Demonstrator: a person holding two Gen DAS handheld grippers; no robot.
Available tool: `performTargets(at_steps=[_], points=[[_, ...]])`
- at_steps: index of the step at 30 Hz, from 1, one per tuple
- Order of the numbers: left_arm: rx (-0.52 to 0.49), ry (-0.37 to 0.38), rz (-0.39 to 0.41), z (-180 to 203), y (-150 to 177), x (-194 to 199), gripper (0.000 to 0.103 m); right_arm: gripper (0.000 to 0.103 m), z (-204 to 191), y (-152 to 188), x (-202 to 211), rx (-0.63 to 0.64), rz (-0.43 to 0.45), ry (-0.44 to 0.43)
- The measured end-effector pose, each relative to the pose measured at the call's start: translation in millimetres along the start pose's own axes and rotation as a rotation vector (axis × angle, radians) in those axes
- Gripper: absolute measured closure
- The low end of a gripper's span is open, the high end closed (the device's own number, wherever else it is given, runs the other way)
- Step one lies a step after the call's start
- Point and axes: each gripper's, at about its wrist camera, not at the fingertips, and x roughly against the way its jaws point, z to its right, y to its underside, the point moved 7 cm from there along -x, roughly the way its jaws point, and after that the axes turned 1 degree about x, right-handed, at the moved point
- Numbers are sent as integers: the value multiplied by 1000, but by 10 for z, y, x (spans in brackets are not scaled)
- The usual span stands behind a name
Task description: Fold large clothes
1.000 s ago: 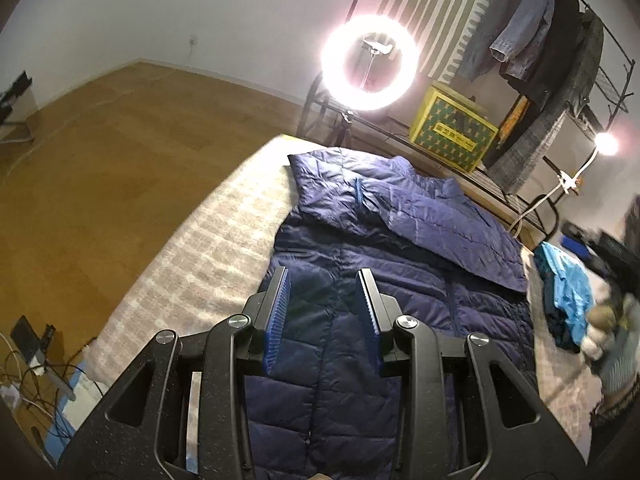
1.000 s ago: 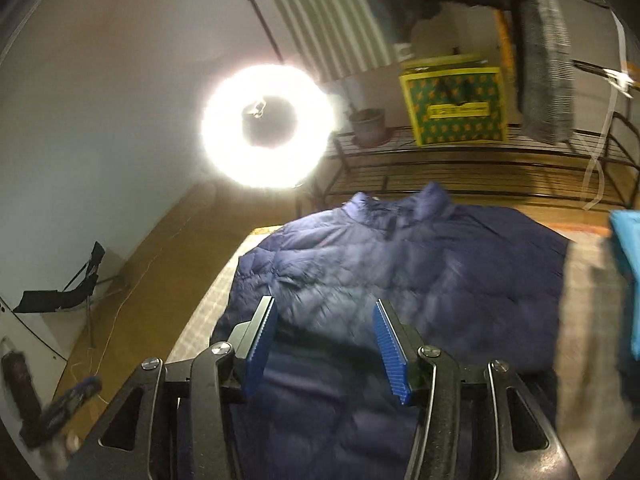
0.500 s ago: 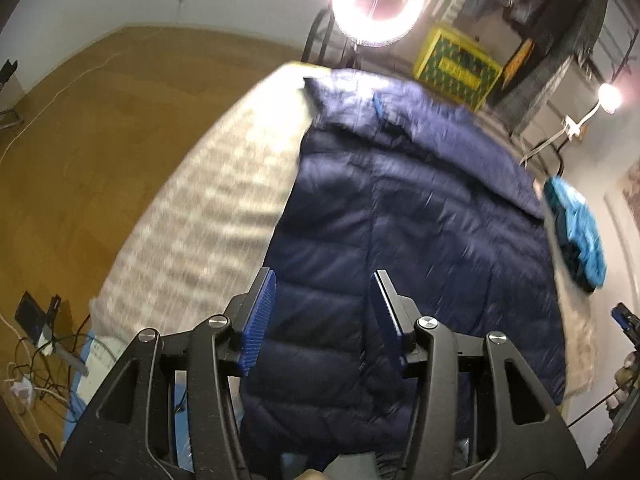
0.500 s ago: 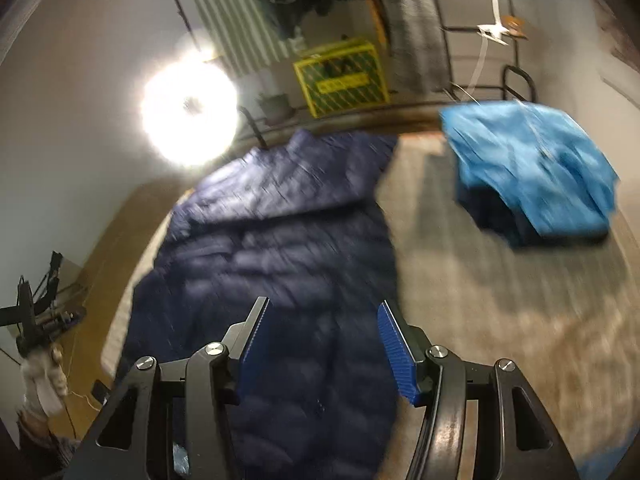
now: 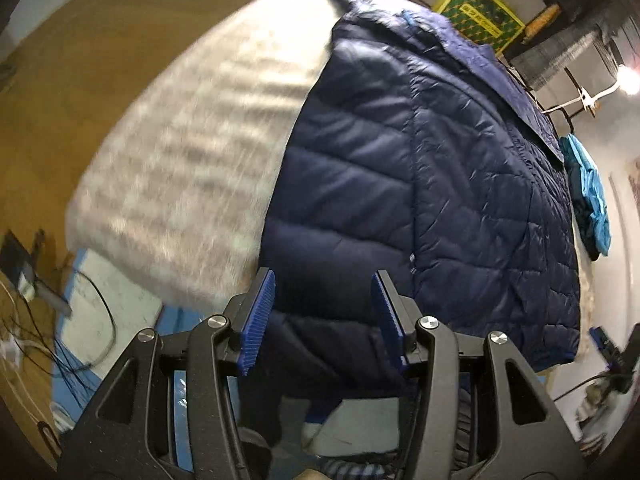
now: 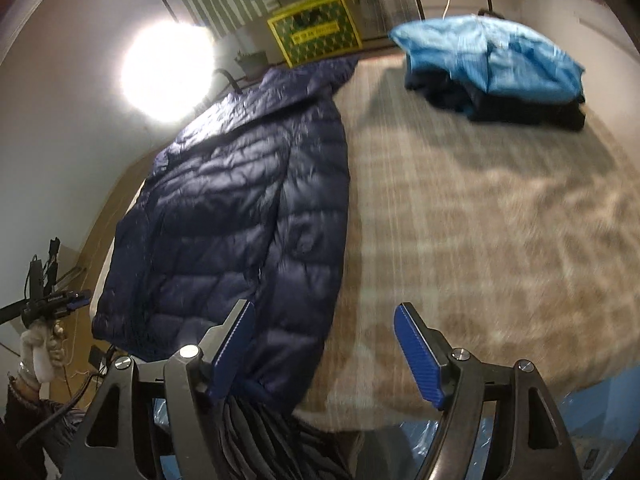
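The jacket point(image 5: 420, 184) lies flat on the bed point(image 5: 192, 152), its long axis running away from both grippers: collar at the far end, hem at the near edge, where it drapes a little over the side. The left gripper point(image 5: 322, 316) hangs over the hem's left corner, jaws half apart with fabric showing between them, though the pads appear not to press on it. The right gripper point(image 6: 324, 354) stands wider, its jaws just having been opening. The hem's right corner point(image 6: 276, 376) lies just beside its left pad point(image 6: 234, 350), mostly outside the gap, with bare bed under the rest. So the left gripper is the better placed. The right one, I judge, must shift toward the jacket before it can take its corner. Motion blur makes actual contact hard to rule out. A blue pile point(image 6: 492, 64) sits well apart at the far right.
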Motion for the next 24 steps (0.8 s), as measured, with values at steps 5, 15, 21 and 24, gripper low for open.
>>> performTargets(at_steps=[5,15,21,24], points=[[97,46,-40,-210,168,-91,52,28,-14,160,-174,-32,-46,-52],[254,162,-131,-234,388,-290,52,28,12,378,-326,-156,-108,-216],[301,183,-118,-227,415,-251,52,31,-141,413,-349,-157,-136,-300],[296,171,-111,-209,452,-194,57,39,-290,486,-375,-138,-174,-358]])
